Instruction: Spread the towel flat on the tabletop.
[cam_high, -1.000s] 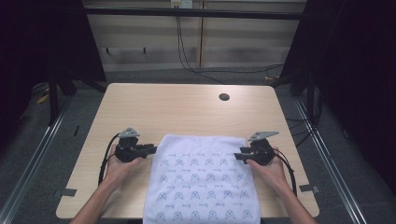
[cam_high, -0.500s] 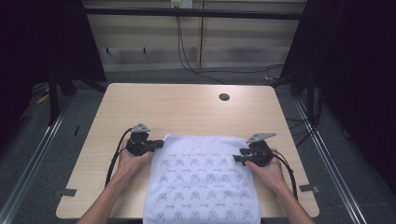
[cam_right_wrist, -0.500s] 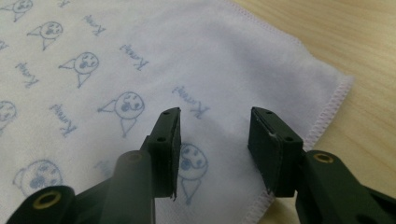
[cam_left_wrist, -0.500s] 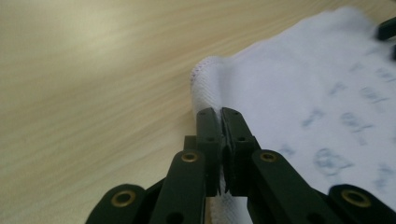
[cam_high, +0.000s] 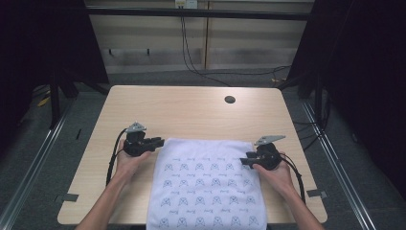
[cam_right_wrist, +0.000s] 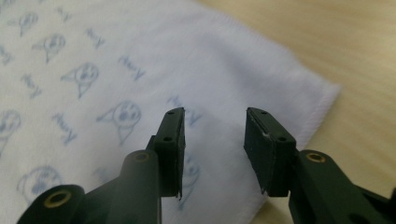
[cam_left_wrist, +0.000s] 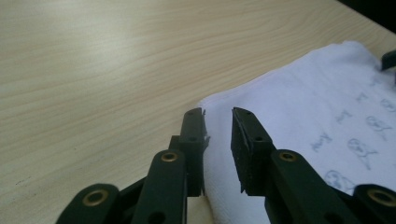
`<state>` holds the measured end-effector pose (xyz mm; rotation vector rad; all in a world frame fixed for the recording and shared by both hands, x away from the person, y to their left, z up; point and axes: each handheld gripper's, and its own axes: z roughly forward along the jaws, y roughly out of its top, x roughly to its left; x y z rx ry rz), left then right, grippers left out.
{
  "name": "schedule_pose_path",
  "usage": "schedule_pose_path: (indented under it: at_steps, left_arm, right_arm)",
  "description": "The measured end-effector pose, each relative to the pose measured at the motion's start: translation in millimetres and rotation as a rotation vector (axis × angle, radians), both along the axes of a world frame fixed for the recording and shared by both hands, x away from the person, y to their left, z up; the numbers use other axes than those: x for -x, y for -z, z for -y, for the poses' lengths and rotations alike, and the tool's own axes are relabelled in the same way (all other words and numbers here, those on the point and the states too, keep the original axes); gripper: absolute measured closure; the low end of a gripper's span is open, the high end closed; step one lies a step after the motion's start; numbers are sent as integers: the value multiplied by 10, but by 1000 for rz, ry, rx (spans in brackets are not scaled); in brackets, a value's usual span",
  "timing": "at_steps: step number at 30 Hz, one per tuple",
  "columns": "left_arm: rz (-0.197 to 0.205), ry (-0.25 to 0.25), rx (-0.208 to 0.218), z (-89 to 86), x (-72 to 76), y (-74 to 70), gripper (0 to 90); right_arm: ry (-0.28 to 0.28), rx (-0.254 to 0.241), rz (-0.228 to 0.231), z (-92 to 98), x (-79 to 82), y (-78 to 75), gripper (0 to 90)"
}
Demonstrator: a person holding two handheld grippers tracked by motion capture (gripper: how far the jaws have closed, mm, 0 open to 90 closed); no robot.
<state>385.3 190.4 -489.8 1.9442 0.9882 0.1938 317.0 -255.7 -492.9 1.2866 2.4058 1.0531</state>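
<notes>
The white printed cloth point(cam_high: 206, 187) is lying flat on the tabletop point(cam_high: 191, 110), its near end hanging over the front edge, with no fold showing yet, so the work is looking like it is only at its start. The left claw point(cam_high: 159, 142) is sitting at the cloth's far left corner; its jaws have just been opening after a quick squeeze and are standing apart, straddling the cloth edge without pressing it. The right claw point(cam_high: 244, 161) is hovering over the far right corner, and its jaws have just been narrowing but are gripping nothing. Both corners are waiting to be pinched and lifted.
</notes>
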Motion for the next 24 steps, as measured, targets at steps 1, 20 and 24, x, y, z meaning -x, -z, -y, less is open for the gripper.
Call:
schedule_pose_path:
  at_steps: [1,20,24]
  left_arm:
    - [-9,0,1,5,-19,18,717]
    - [-27,52,-134,216,-40,165,751]
    - [-52,55,-117,198,-50,161,851]
  right_arm:
    - [13,-11,12,26,-39,-21,591]
    - [90,37,18,114,-514,93,520]
    - [62,36,5,102,-506,80,757]
